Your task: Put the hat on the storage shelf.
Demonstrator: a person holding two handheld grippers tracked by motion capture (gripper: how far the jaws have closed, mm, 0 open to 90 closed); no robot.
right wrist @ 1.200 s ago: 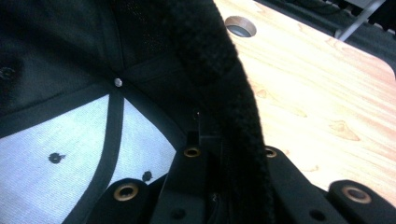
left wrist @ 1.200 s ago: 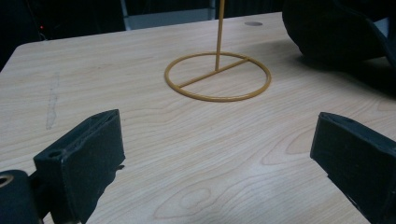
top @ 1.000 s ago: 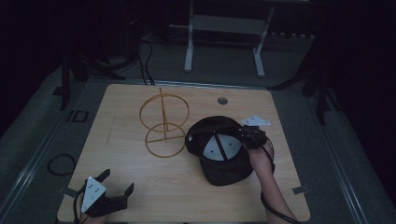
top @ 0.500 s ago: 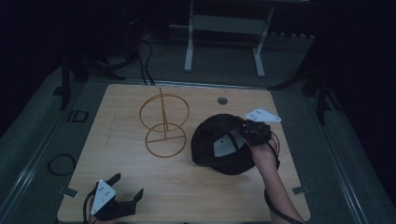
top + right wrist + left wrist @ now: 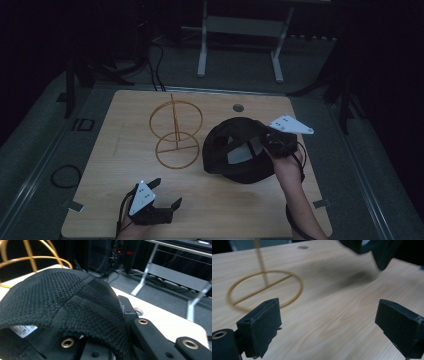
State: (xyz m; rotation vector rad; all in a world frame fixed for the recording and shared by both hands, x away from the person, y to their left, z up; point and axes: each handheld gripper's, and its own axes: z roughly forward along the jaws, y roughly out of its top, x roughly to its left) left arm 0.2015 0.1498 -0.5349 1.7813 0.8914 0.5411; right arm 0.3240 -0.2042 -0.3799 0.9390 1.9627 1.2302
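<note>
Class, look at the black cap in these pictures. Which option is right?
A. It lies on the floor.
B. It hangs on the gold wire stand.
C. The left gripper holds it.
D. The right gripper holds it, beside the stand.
D: the right gripper is shut on the black cap, which sits beside the gold wire stand; the left gripper is open with nothing between its jaws.

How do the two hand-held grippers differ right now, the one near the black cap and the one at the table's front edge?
The left gripper has its black jaws spread wide with nothing between them; the right gripper is clamped shut on the black mesh cap. The left one sits low over the bare wooden table near the front edge; the right one holds the cap beside the gold wire stand. Both carry a grey three-cornered plate and are held by a hand.
</note>
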